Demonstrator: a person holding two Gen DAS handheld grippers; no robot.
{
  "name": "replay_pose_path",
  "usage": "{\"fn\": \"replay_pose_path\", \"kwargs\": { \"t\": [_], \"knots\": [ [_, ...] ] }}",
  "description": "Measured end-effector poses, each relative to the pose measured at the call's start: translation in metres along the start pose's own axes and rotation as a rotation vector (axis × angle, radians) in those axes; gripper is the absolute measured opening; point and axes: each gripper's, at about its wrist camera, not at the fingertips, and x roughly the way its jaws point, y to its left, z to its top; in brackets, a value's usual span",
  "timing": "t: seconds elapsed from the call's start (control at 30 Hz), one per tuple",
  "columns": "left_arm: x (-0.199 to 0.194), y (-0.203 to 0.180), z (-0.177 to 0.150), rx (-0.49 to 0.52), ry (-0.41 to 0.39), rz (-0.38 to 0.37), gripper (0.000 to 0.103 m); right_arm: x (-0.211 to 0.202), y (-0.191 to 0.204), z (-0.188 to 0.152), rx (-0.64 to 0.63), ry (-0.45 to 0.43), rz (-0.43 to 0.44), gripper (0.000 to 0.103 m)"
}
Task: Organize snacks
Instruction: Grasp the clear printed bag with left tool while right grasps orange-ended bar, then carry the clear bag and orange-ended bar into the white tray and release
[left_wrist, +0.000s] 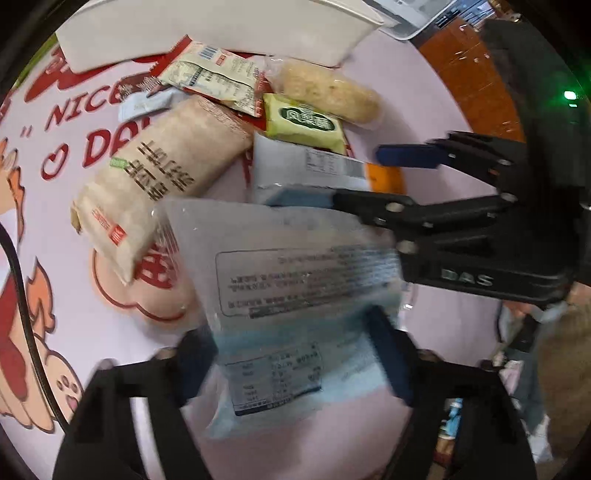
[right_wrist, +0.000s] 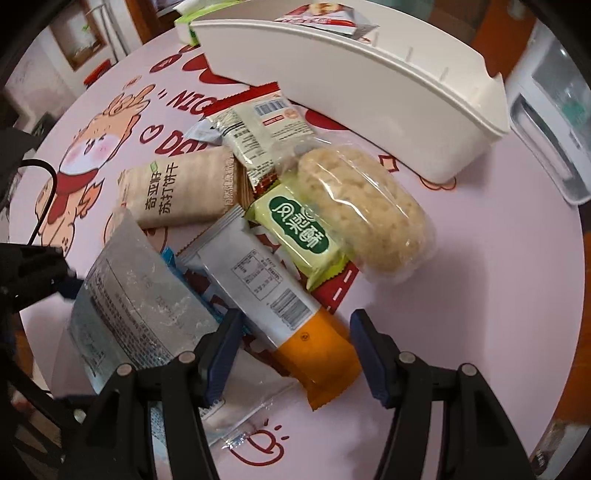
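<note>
The tabletop (right_wrist: 461, 258) wore a smooth pink covering with a low sheen, printed with red cartoons. The white bin (right_wrist: 369, 96) looked like matt moulded plastic. The rice-cracker roll (right_wrist: 365, 206) sat in clear, glossy film, its contents rough and grainy. The green packet (right_wrist: 299, 229) and the orange-ended wrapper (right_wrist: 266, 288) were slick plastic foil. The soda-cracker pack (right_wrist: 177, 195) looked matt, almost papery. The frosted pouch (left_wrist: 295, 280) was translucent, crinkled plastic. Both tongs (right_wrist: 295, 354) were matt black plastic with blue rubbery pads (right_wrist: 369, 354).

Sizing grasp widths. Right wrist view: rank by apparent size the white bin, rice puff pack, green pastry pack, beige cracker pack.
1. white bin
2. rice puff pack
3. beige cracker pack, close to the rice puff; ranking unsure
4. green pastry pack
</note>
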Motion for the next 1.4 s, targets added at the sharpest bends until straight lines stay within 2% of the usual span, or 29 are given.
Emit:
{"fn": "replay_pose_path", "kwargs": {
  "t": [0.03, 0.1, 0.17, 0.3, 0.53, 0.67, 0.83, 1.07, 1.3, 1.4],
  "knots": [
    [-0.003, 0.0, -0.002, 0.005, -0.006, -0.014, 0.056, 0.001, 0.001, 0.002, -0.002, 0.003, 0.001, 0.061],
    [-0.012, 0.003, -0.006, 0.011, -0.019, -0.036, 0.039, 0.002, 0.002, 0.004, -0.015, 0.01, 0.003, 0.061],
    [-0.021, 0.005, -0.009, 0.005, -0.032, -0.066, 0.031, 0.005, 0.004, 0.007, -0.027, 0.02, 0.01, 0.061],
    [-0.034, 0.0, -0.019, 0.042, -0.047, -0.033, 0.026, 0.017, 0.009, 0.012, -0.037, 0.059, 0.026, 0.064],
    [-0.062, 0.0, -0.036, 0.067, -0.091, 0.007, 0.021, 0.012, 0.02, 0.006, -0.032, 0.062, 0.042, 0.039],
    [-0.088, 0.004, -0.042, 0.074, -0.121, 0.021, 0.02, -0.001, 0.023, -0.004, -0.01, 0.04, 0.03, 0.037],
    [-0.126, 0.004, -0.048, 0.076, -0.184, 0.045, 0.02, -0.035, 0.018, -0.016, 0.059, -0.042, 0.036, 0.035],
    [-0.168, -0.005, -0.035, 0.073, -0.296, 0.088, 0.02, -0.087, 0.005, -0.013, 0.137, -0.152, 0.032, 0.034],
    [-0.244, -0.006, 0.011, 0.05, -0.452, 0.194, 0.02, -0.159, -0.012, 0.009, 0.231, -0.314, -0.001, 0.034],
    [-0.277, -0.006, 0.042, 0.058, -0.521, 0.238, 0.02, -0.19, -0.023, 0.025, 0.285, -0.381, -0.026, 0.034]
  ]
}}
